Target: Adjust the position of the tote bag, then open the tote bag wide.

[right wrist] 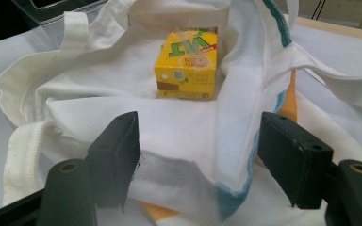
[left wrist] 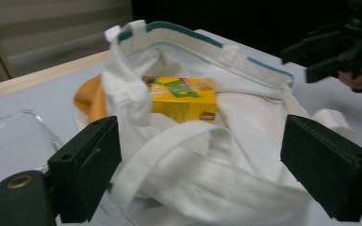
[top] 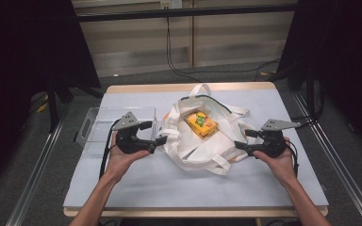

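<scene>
With both the left claw [top: 161,140] and right claw [top: 239,145] held apart at either side of the white bag [top: 195,146] mid-tabletop, 1 yellow carton [top: 201,124] lying inside, the rim apparently needs gripping next.

Worktop [top: 273,183]: we record a pale grey-blue surface with a light wooden edge showing along its far and near sides.

Lying directly on it, we list:

1. A white cloth tote bag [top: 193,150], near the centre, slumped open, with teal trim at its mouth and its handles spread loose over the surface. A yellow drink carton [top: 201,124] lies inside the bag, on its cloth.

2. A clear plastic tray [top: 96,123], on the left part of the worktop, just beside the bag; we cannot tell whether the two touch.
</scene>
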